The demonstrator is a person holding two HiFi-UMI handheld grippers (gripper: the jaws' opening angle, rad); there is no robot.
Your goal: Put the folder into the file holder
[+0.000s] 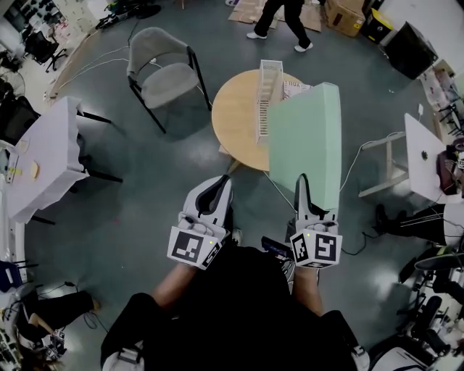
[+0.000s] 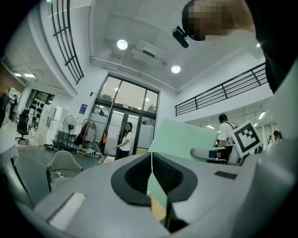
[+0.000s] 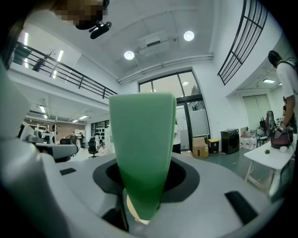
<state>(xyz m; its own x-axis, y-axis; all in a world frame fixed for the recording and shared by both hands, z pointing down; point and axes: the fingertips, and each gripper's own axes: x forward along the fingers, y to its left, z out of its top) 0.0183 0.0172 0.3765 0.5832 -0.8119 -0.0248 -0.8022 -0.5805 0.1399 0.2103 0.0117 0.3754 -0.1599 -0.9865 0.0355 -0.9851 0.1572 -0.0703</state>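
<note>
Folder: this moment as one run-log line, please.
folder: clamped in right gripper, not yet in file holder | file holder: on table | left gripper: shut, empty

The table [image 1: 235, 119] stands ahead of the person, with the file holder [image 1: 267, 94] on its right half, running front to back. The folder [image 1: 304, 138] sits between the jaws of the right gripper [image 1: 304, 190] and reaches forward over the table's right edge, just right of the file holder. The left gripper [image 1: 216, 190] is beside the right one, to its left, before the table's near edge. A chair [image 1: 163, 76] sits behind and left of the table. The left desk [image 1: 47, 152] lies far left, the right desk [image 1: 426, 156] far right. Behind the table are boxes [image 1: 344, 14] and a walker [image 1: 279, 18].
</note>
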